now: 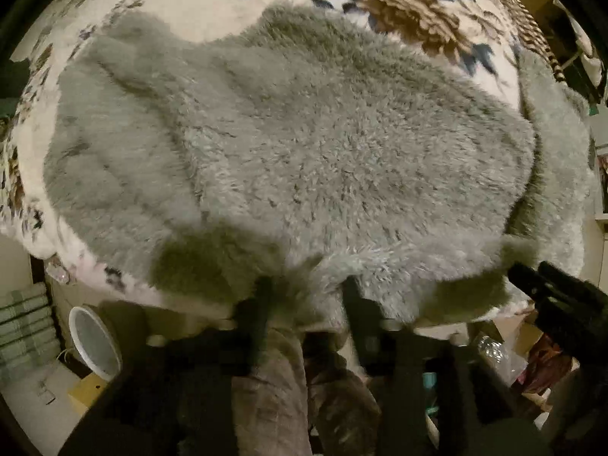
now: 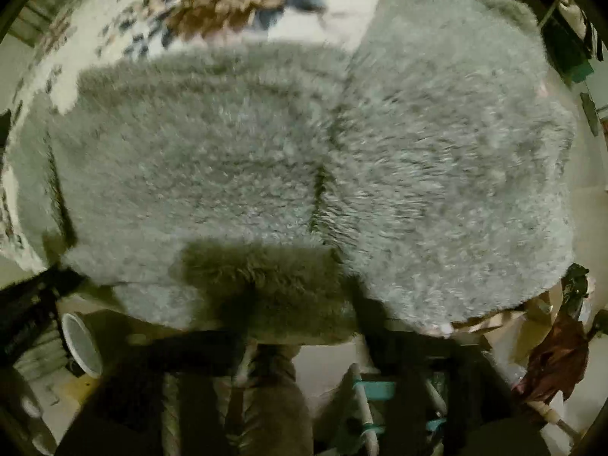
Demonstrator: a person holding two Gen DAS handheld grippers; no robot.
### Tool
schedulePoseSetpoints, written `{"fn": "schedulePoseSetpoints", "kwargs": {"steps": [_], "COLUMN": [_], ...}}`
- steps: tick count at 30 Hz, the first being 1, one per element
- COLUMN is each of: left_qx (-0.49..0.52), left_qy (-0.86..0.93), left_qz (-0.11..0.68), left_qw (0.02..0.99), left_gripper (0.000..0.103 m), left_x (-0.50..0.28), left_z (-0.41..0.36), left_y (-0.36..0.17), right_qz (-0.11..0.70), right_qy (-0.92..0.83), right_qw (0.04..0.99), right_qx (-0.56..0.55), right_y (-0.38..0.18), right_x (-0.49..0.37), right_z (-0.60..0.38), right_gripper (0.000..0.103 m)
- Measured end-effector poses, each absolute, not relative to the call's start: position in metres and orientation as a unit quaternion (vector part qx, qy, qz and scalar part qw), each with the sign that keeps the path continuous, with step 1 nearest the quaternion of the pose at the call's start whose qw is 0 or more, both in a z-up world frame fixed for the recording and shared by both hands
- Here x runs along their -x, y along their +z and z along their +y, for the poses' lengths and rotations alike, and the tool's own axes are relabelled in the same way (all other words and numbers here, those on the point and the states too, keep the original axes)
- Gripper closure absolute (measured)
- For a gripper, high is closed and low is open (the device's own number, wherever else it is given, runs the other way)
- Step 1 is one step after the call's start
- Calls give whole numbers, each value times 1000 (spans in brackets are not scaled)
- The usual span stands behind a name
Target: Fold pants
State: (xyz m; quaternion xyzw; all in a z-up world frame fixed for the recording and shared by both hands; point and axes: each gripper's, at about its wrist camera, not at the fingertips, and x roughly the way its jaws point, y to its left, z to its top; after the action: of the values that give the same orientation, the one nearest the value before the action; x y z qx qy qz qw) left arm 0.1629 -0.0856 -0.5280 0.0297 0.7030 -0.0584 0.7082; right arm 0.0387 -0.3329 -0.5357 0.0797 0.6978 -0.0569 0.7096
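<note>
Fluffy grey fleece pants (image 1: 304,144) lie folded on the floral blanket (image 1: 418,11); my left gripper (image 1: 304,296) and right gripper (image 2: 300,304) gape empty, and I fear the springy pile unfolding.

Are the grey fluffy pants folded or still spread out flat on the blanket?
Folded, at least once. In the right wrist view the pants show one layer lying over another, with a layer edge running down the middle, on the flowered blanket.
</note>
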Motion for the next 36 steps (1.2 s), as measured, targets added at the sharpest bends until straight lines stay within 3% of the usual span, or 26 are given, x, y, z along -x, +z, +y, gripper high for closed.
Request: {"fn": "schedulePoseSetpoints", "kwargs": {"steps": [3,6,11,16,24,26,28,29,36], "left_qx": [-29,-39,-62,-89,-112,-109,-107,-107,-111], "left_qy": [-48,-42,-25,-33,-28,-35,-43,-49,-106], "left_qz": [691,662,625,614,624,630,632,632,629], "left_qw": [720,747,777,783,772,768,766,766,762], "left_gripper": [41,34,34,34,34,34,34,34,34], "left_x": [-166,-179,-230,-288,-315,-314,-311,-308,-270], "left_z": [-85,-93,-125,-154,-171,-175,-179,-181,-201], "left_y": [-501,-476,-476,-499,-529,-532,-531,-529,-506], "right_qz": [684,666,650,653,665,670,663,656,548], "right_qy": [-61,-81,-151,-199,-227,-231,-240,-246,-319], "right_qw": [719,732,738,724,705,698,703,710,743], "right_qx": [-106,-116,-106,-103,-95,-98,-87,-78,-214], "right_y": [-504,-476,-470,-505,-554,-564,-564,-559,-476], "right_x": [-34,-47,-119,-196,-271,-276,-273,-267,-151], "right_z": [-345,-359,-397,-443,-477,-484,-488,-490,-547], "right_gripper": [21,17,17,17,18,35,76,88,92]}}
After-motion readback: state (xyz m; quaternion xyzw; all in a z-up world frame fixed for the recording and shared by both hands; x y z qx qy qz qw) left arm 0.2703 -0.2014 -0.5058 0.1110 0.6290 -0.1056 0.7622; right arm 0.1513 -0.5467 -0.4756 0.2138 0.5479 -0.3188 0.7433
